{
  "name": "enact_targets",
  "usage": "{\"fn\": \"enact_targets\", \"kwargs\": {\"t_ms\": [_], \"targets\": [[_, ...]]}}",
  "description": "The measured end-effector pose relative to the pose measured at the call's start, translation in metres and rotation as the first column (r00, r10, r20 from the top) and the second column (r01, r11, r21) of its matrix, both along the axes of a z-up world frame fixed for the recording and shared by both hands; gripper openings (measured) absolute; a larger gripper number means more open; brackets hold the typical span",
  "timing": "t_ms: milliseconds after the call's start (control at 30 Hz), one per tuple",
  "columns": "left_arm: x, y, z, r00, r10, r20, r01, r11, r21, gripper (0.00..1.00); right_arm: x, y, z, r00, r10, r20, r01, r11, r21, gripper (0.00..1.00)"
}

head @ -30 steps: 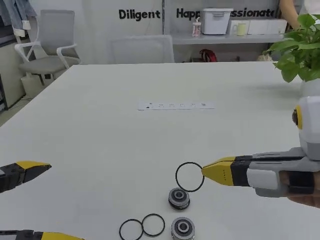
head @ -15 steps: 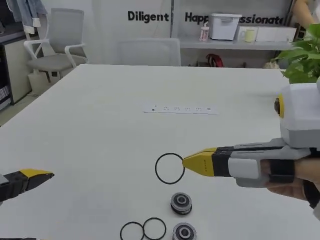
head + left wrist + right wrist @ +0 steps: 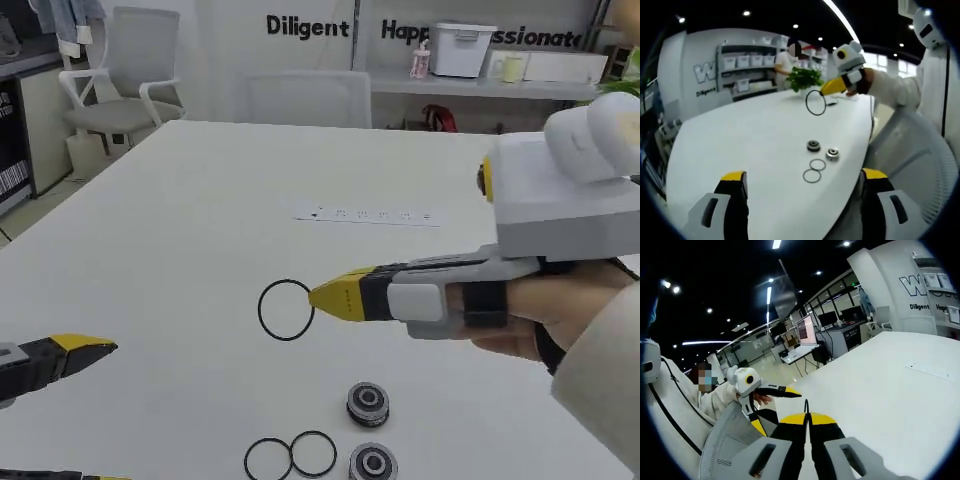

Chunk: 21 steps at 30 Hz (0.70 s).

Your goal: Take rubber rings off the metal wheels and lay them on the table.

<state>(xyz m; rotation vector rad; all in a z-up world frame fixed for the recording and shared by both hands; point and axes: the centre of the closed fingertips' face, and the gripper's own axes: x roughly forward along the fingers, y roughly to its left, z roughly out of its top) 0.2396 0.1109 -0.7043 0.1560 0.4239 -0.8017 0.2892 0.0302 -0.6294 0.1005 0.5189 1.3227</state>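
Note:
My right gripper [image 3: 318, 297] is shut on a black rubber ring [image 3: 260, 310] and holds it in the air above the white table [image 3: 180, 230]. In its own view the jaws [image 3: 807, 416] are pressed together with the ring edge-on at the tips. Two metal wheels [image 3: 367, 403] [image 3: 373, 465] stand near the front edge, below and right of the held ring. Two loose rings [image 3: 291, 457] lie touching just left of them. My left gripper [image 3: 110, 415] hangs open at the front left, well apart from everything; its view shows wheels [image 3: 813, 145] and rings [image 3: 811, 175] ahead.
A white power strip [image 3: 367, 215] lies mid-table. Office chairs [image 3: 120, 80] stand beyond the far edge, and a shelf with a white bin [image 3: 460, 50] lines the back wall. A potted plant [image 3: 805, 79] sits at the table's far side, a person behind it.
My right gripper has carried the ring up and to the left, away from the wheels. The left gripper has barely moved. The head camera has shifted a little.

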Motion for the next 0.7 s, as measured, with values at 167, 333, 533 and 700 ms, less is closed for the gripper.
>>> {"fn": "enact_targets", "kwargs": {"t_ms": [167, 333, 533, 700], "targets": [[0.0, 0.0, 0.0, 1.0, 0.002, -0.002, -0.002, 1.0, -0.004, 0.94, 0.0, 0.015, -0.007, 1.0, 0.03, -0.003, -0.03, 0.999, -0.019, 0.0], [0.0, 0.001, -0.001, 1.0, 0.012, -0.004, -0.012, 1.0, -0.005, 0.96, 0.001, 0.027, -0.022, 0.999, 0.047, -0.018, -0.048, 0.998, -0.05, 0.0], [0.0, 0.0, -0.002, 1.0, 0.011, -0.005, -0.011, 1.0, 0.0, 0.96, 0.003, 0.031, -0.052, 0.999, 0.034, -0.031, -0.037, 0.994, -0.103, 0.0], [0.002, 0.003, -0.002, 1.0, 0.029, -0.008, -0.029, 0.999, -0.015, 0.97, 0.0, 0.031, -0.073, 0.996, 0.036, -0.077, -0.046, 0.991, -0.124, 0.0]]}}
